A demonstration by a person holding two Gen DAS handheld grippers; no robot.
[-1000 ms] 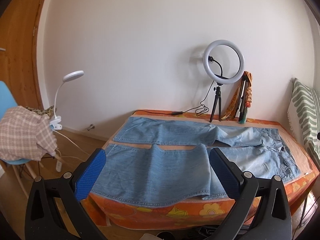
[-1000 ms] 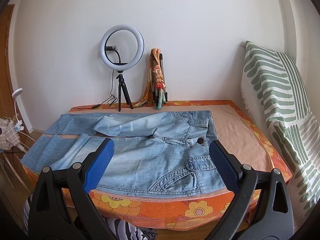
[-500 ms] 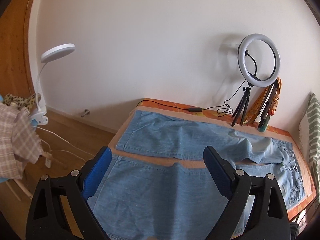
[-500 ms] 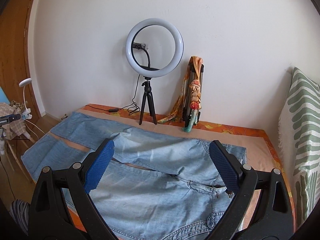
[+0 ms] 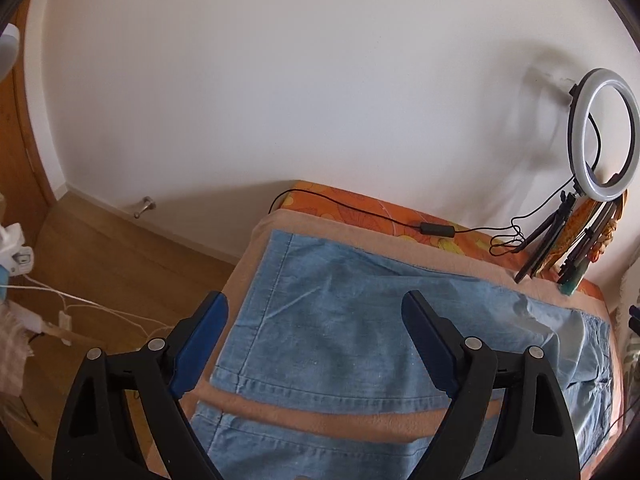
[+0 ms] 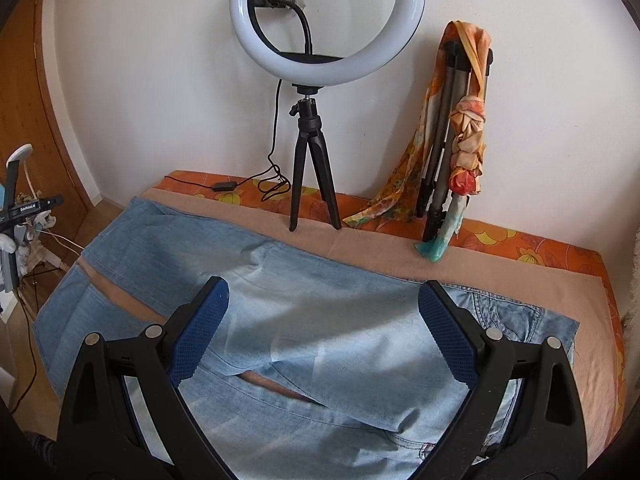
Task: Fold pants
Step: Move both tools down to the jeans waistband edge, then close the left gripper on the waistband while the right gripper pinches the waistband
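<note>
The left gripper (image 5: 314, 344) hangs over the hem end of the pants (image 5: 360, 332), its blue-padded jaws spread wide but closing slightly, nothing between them but air above the denim. The right gripper (image 6: 322, 332) hovers over the upper part of the pants (image 6: 320, 320) near the waist, its jaws wide apart and gripping nothing.

The light-blue denim pants lie flat across a beige cloth (image 5: 320, 412) on an orange flowered table cover (image 6: 540, 244). The two legs run side by side toward the left, a strip of beige showing between them; the waist and pockets lie to the right. One leg is creased where the legs join.

Beyond the pants, at the far edge against the white wall (image 5: 280, 80), a ring light (image 6: 326, 20) stands on a small black tripod (image 6: 310, 168), its cable (image 5: 380, 216) trailing left along the cover. Just right of it a folded tripod (image 6: 448, 140) leans on the wall, draped with an orange scarf (image 6: 468, 136).

Off the left edge, wooden floor (image 5: 120, 264) shows, with white cords.
</note>
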